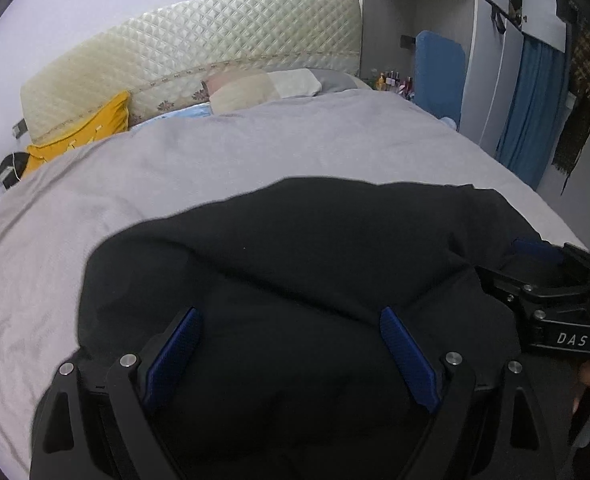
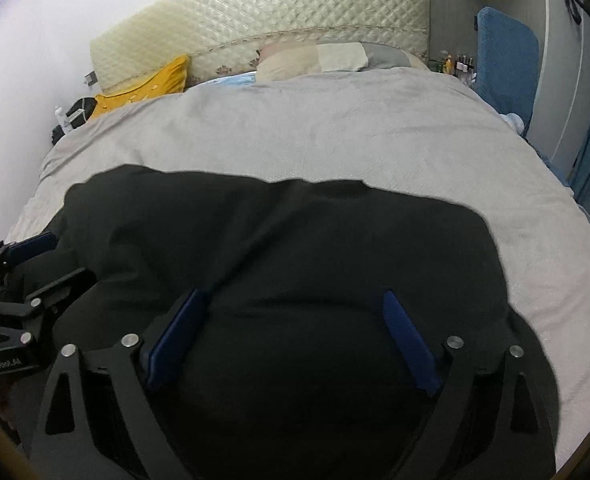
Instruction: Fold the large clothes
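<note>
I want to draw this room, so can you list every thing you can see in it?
Garment: one, black, spread on the near part of the bed.
Bed cover: one, grey, under the garment.
Headboard: one, cream, quilted, at the wall.
Cushion: one, yellow, far left of the bed.
Pillow: one, beige and grey, by the headboard.
Bottles: several, small, far right.
Curtain: one, blue, right side.
Left gripper: open, above the garment.
Right gripper: open, above the garment.
</note>
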